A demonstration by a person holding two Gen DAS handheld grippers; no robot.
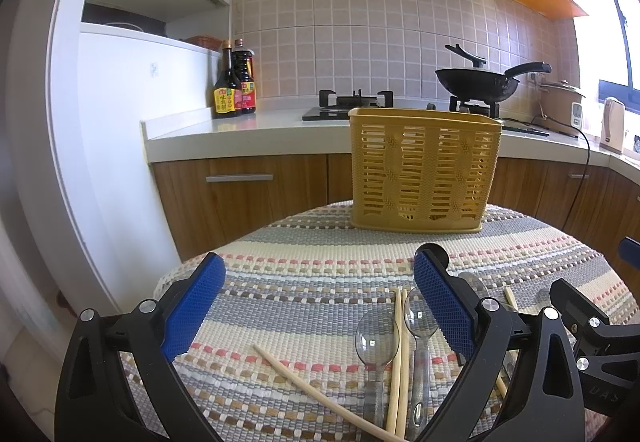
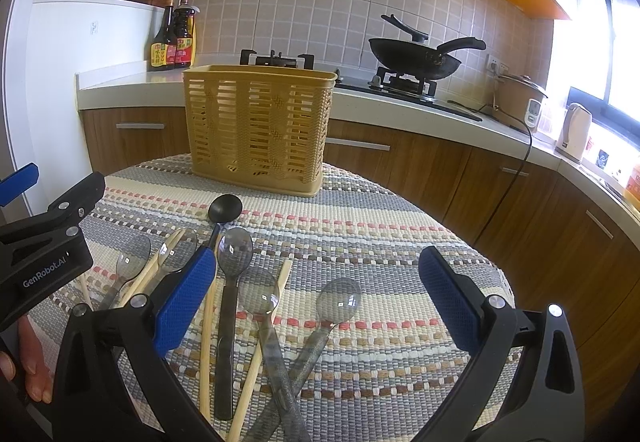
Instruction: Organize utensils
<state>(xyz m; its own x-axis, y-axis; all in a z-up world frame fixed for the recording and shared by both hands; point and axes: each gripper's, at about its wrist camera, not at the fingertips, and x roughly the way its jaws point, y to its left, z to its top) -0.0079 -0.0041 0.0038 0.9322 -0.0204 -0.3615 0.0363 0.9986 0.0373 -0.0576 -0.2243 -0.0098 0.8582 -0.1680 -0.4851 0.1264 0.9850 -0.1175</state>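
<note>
One yellow slotted basket [image 2: 256, 126] stands upright at the far side of the striped mat [image 2: 380, 250]. Near the front lie five clear spoons [image 2: 338, 300], one black spoon [image 2: 225, 208] and several wooden chopsticks [image 2: 206, 346], some crossing. The left gripper [image 1: 320, 302] and right gripper [image 2: 316, 302] hover above them, fingers spread, holding nothing.

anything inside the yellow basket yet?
Nothing shows through the slats of the yellow basket or above its rim; the floor inside is hidden. Clear spoons, chopsticks and the black spoon lie on the woven mat.
</note>
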